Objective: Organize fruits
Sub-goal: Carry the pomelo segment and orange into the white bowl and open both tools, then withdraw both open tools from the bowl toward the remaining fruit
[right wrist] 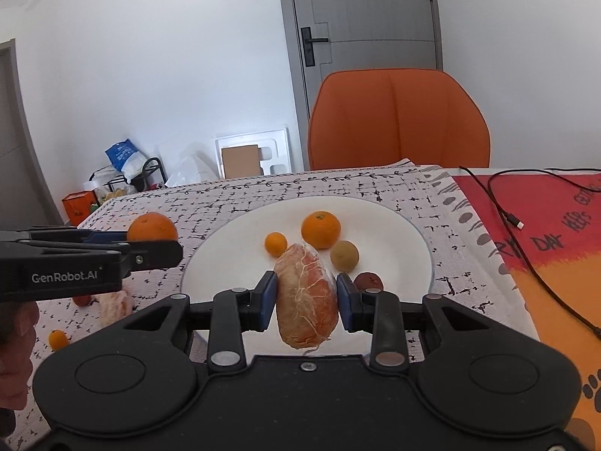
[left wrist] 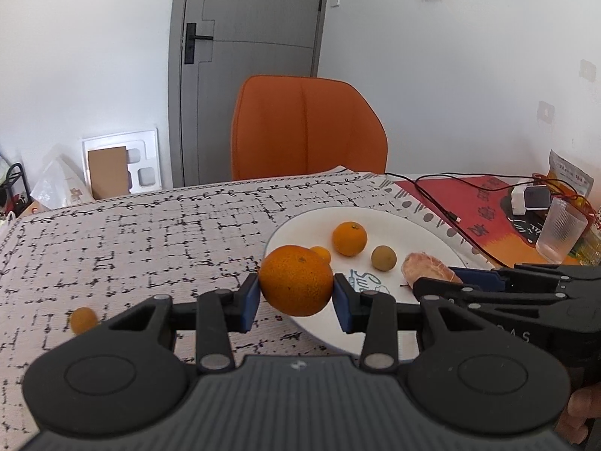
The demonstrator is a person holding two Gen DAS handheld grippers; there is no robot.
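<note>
My left gripper (left wrist: 296, 296) is shut on a large orange (left wrist: 296, 280) and holds it over the left rim of the white plate (left wrist: 405, 225). My right gripper (right wrist: 306, 300) is shut on a peeled pomelo segment (right wrist: 306, 297) above the near part of the plate (right wrist: 394, 225). On the plate lie a mandarin (right wrist: 320, 229), a small kumquat (right wrist: 275, 243), a yellowish-brown round fruit (right wrist: 344, 255) and a dark brown lychee (right wrist: 369, 282). The left gripper with its orange (right wrist: 152, 227) shows at the left of the right wrist view.
On the patterned cloth left of the plate lie a kumquat (right wrist: 58, 339), another peeled segment (right wrist: 114, 306) and a small red fruit (right wrist: 82, 299). An orange chair (left wrist: 308, 127) stands behind the table. A glass (left wrist: 559, 231), cables (left wrist: 450, 210) and a red mat (right wrist: 544, 233) are at the right.
</note>
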